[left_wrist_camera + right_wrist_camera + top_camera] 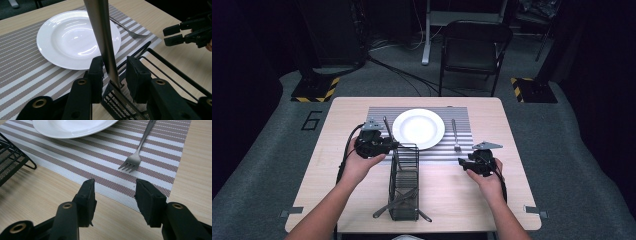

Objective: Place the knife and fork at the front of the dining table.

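A light wooden table [492,190] stands on grey carpet. A striped placemat [459,145] lies across its far half, centred. On the mat a white plate [418,128] sits in the middle, and a fork [455,134] lies just right of it, tines toward the near side. A black wire caddy [404,185] rests lengthwise on the near half, its far end reaching the mat's near edge, with cutlery lying inside.

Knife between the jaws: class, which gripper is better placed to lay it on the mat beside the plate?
Left. The left gripper already has the knife between its jaws, over the placemat beside the plate; the right gripper is open and empty.
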The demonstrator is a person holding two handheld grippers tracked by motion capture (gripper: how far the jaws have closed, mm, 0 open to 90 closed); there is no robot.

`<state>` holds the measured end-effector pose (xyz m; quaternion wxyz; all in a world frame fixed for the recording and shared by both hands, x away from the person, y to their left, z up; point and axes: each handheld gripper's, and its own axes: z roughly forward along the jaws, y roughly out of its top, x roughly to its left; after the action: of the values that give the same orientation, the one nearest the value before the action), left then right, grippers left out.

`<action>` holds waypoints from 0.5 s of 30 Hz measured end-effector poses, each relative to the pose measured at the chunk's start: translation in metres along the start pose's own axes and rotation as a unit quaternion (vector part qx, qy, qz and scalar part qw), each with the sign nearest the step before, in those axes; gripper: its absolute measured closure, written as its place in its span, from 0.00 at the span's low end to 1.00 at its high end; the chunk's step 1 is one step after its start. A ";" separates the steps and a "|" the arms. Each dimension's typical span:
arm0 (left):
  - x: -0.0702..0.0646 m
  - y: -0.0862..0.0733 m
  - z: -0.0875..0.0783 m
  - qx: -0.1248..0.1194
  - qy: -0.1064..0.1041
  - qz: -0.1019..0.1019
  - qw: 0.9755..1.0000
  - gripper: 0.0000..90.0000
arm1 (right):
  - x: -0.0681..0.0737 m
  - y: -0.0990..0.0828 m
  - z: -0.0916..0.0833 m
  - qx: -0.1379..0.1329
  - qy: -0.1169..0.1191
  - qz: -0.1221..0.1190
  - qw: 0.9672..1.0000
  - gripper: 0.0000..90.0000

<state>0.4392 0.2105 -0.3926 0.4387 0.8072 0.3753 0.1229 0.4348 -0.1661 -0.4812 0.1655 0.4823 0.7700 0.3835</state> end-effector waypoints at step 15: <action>-0.012 -0.004 -0.002 -0.008 0.013 0.027 1.000 0.86 | -0.005 -0.002 0.002 0.006 -0.002 0.014 1.000 0.56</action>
<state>0.4281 0.2048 -0.3926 0.4368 0.8120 0.3576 0.1483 0.4367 -0.1702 -0.4846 0.1596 0.4946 0.7651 0.3802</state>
